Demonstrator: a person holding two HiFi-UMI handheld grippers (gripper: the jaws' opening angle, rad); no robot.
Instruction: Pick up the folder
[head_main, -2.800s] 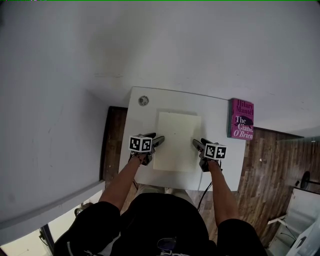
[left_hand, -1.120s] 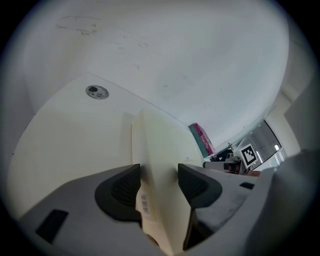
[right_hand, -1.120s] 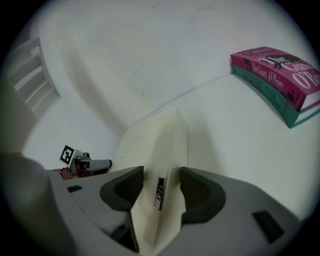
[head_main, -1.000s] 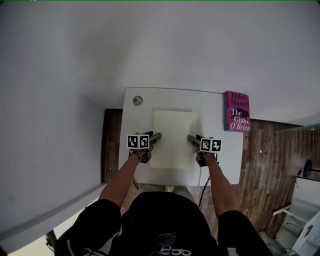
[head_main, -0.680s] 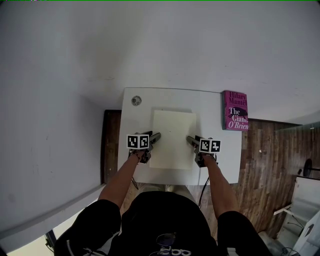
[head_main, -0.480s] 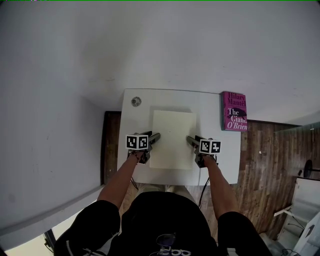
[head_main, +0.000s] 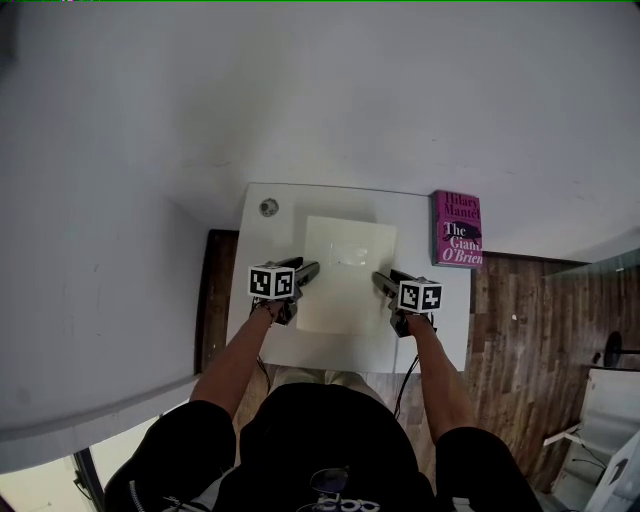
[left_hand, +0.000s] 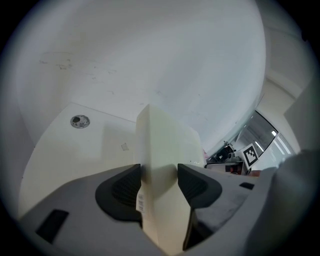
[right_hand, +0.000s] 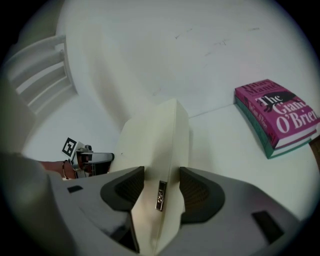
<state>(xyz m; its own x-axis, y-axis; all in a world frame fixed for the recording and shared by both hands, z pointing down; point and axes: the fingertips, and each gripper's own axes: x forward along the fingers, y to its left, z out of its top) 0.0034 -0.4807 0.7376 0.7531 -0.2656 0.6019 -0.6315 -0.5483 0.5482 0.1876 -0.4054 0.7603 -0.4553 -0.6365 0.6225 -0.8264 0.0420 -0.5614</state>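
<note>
Two grippers have the cream folder (head_main: 345, 275) between them, one on each long side. The left gripper (head_main: 308, 268) is clamped onto the folder's left edge. Its own view shows both dark pads pressed against the cream card with the edge running up between them. The right gripper (head_main: 378, 280) bites the opposite edge the same way, pads tight on either face, and a small dark label (right_hand: 160, 195) sits on the edge just at the pinch. The person's bare forearms reach out from black sleeves, and the marker cubes face upward.

From above, the folder sits flat over the middle of the white table (head_main: 425, 335), with a patch of glare near its far end. The left gripper view shows a soft shadow on the tabletop beside it, but I cannot tell for sure whether the folder is clear of the surface.

A magenta paperback book (head_main: 456, 229) lies at the table's far right corner, well apart from the folder. A small round grey cable grommet (head_main: 268, 207) is set in the far left corner. Dark wooden floor (head_main: 510, 330) shows on both sides of the table, and a plain white wall stands behind it.
</note>
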